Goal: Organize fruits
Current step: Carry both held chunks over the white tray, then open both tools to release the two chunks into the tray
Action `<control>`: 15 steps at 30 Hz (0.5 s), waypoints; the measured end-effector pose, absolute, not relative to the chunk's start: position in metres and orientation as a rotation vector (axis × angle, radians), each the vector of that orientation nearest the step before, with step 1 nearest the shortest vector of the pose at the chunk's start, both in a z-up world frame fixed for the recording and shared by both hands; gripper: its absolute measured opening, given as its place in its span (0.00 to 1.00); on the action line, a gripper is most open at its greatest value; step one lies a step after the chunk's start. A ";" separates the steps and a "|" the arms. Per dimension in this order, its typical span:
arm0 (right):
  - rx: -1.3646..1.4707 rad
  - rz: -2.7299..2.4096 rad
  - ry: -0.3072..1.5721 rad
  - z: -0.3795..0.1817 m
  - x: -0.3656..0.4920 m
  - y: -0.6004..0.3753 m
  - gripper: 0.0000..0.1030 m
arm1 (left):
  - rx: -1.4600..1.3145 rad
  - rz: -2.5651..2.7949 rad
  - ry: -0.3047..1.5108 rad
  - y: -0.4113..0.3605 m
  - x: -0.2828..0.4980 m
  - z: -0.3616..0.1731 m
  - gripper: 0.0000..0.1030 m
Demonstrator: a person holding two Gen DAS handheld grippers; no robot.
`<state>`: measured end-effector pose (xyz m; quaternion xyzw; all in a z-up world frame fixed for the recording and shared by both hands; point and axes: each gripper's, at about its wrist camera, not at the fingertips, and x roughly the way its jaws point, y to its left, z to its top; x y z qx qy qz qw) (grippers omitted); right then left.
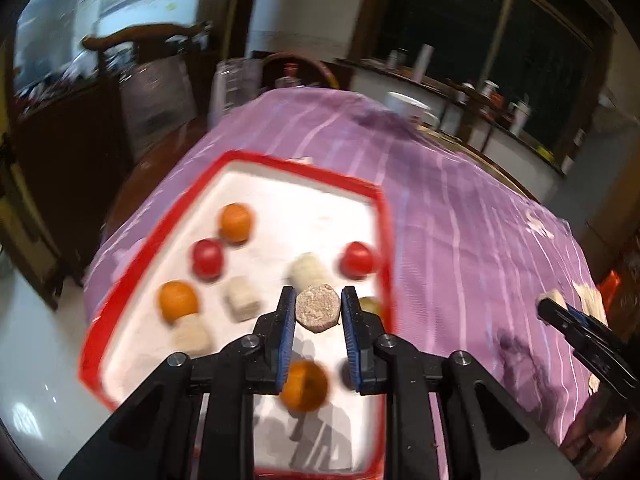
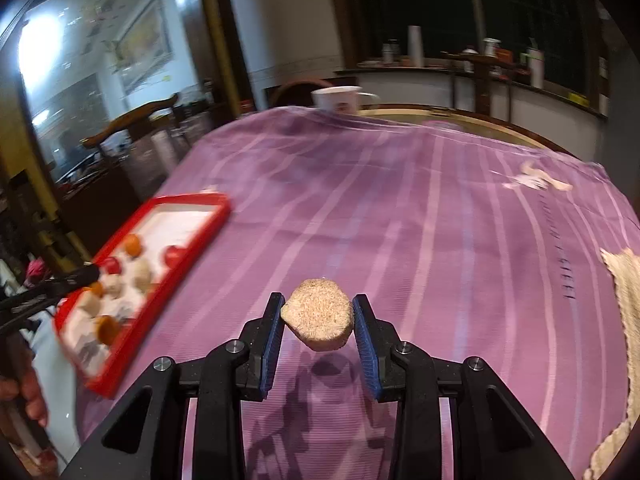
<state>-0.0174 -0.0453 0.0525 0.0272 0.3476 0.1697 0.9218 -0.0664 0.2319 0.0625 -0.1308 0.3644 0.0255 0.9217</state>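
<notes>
Item 1, my left gripper (image 1: 318, 307), lower centre of its own view: clenched on a brown-grey puck (image 1: 318, 309), pads on its two side edges only, held above the tray. Risk: a shallow pinch on a crumbly-looking rim; I judge a quick swing could twist it loose onto the fruit below.

Item 2, my right gripper (image 2: 318, 322), lower centre of its view: grasping a tan puck (image 2: 318, 320), lifted clear of the cloth, its shadow just beneath. Risk: the piece sits tilted between the pads, so it may roll out if I ease the squeeze mid-carry.

Item 3, tray (image 1: 240, 158), red-rimmed, left half of the left view: three oranges, nearest (image 1: 304, 386) under my left fingers, two red fruits (image 1: 207, 258), several pale blocks (image 1: 242, 298). Risk: it looks crowded; a dropped puck could knock round fruit rolling. The tray's near corner seems to overhang the table edge, so a bump might tip it.

Item 4, purple cloth (image 2: 400, 200), mid-frame: wrinkled; could snag a low pass.

Item 5, white cup (image 2: 340, 98), upper centre, far edge: well apart, little risk.
</notes>
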 end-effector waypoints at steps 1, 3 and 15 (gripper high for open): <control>0.052 0.371 0.715 0.055 -0.019 -0.035 0.37 | -0.275 0.059 0.750 0.237 -0.069 0.061 0.21; 0.041 0.414 0.722 0.059 -0.020 -0.012 0.37 | -0.282 0.069 0.749 0.248 -0.076 0.057 0.21; -0.056 0.604 0.767 0.053 -0.020 0.111 0.37 | -0.320 0.061 0.766 0.276 -0.084 0.038 0.21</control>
